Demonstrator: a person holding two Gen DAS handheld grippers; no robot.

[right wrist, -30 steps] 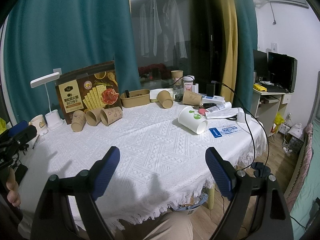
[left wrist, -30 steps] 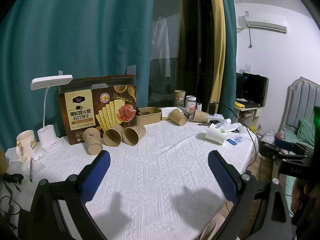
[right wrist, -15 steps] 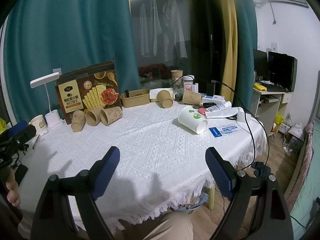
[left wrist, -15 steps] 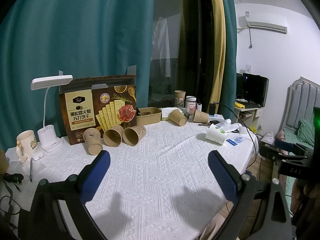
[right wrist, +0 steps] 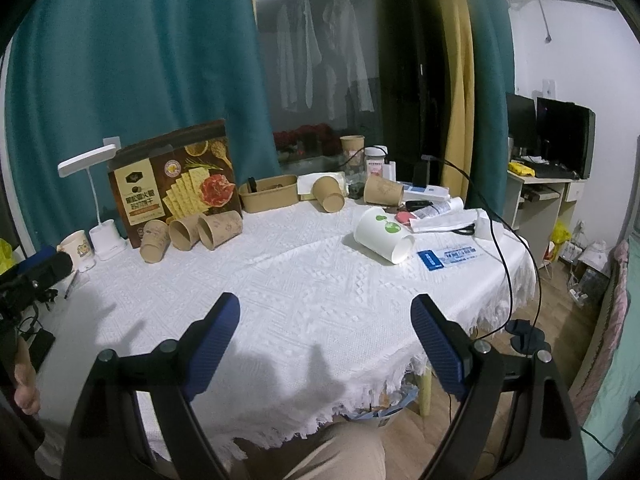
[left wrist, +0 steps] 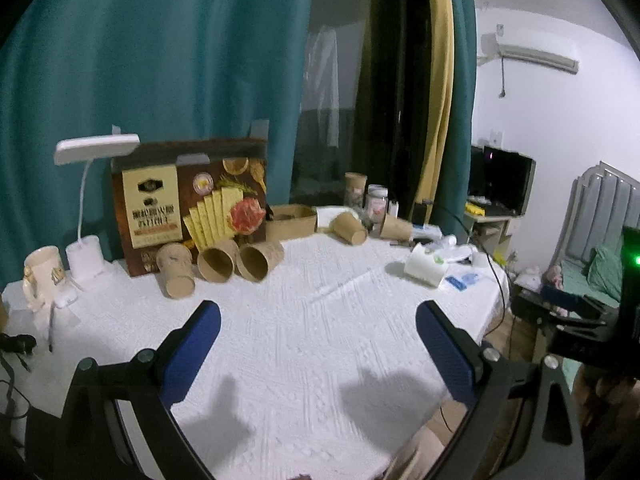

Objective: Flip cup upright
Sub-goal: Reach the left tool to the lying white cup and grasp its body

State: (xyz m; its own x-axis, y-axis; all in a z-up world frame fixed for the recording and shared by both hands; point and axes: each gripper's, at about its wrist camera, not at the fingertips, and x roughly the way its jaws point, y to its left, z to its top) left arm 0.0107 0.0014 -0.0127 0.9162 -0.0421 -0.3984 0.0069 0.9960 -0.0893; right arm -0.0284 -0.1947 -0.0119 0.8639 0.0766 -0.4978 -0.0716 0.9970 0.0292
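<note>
Little has shifted over the last second: both views frame the same scene, with only a slight drift of the left wrist camera, and nothing on the counter (right wrist: 320,280) has been touched. Left tool (left wrist: 318,344) hovers over the near part of the white cloth with its blue fingers (left wrist: 192,350) spread wide apart and nothing between them. Right tool (right wrist: 326,340) hangs above the near edge of the counter, likewise spread wide and holding nothing. The white cup (right wrist: 382,236) with green spots lies on its side toward the right of the counter, its mouth turned toward the near right, just beside a blue card (right wrist: 430,259) and some papers. Three brown paper cups (right wrist: 192,232) lie tipped in a row at the back left, in front of an upright cracker box (right wrist: 176,184). Two more brown cups (right wrist: 356,194) lie on their sides farther back, near a low brown tray (right wrist: 270,194), and another one stands upright behind them. A white desk lamp (right wrist: 96,200) and a mug (right wrist: 78,248) stand at the far left. Both tools are well apart from the white cup.
</note>
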